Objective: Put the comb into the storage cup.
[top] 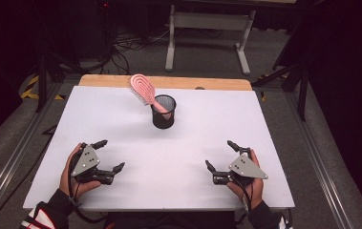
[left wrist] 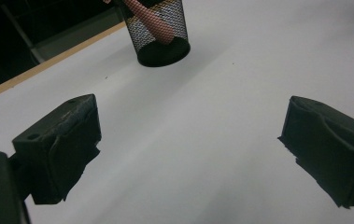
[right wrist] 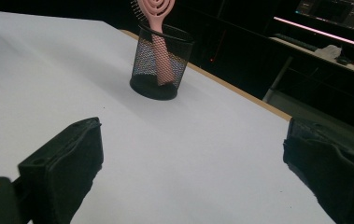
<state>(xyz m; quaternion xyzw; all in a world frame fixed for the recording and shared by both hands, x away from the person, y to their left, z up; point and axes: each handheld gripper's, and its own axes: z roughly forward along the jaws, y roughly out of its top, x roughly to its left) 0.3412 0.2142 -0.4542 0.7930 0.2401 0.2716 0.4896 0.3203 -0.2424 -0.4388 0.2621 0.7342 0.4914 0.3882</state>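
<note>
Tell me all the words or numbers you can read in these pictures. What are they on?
None can be read. The pink hairbrush, the black mesh cup, the white table and both tongs, left and right, carry no print. A far-off screen behind the table glows, but is too small and blurred to read.

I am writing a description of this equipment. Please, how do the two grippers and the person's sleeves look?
Each gripper, left gripper and right gripper, is black, with two blunt block-shaped jaws and a grey three-cornered plate on top. A dark cable trails from each toward the person. The sleeves are black, with red and white markings on the left one.
</note>
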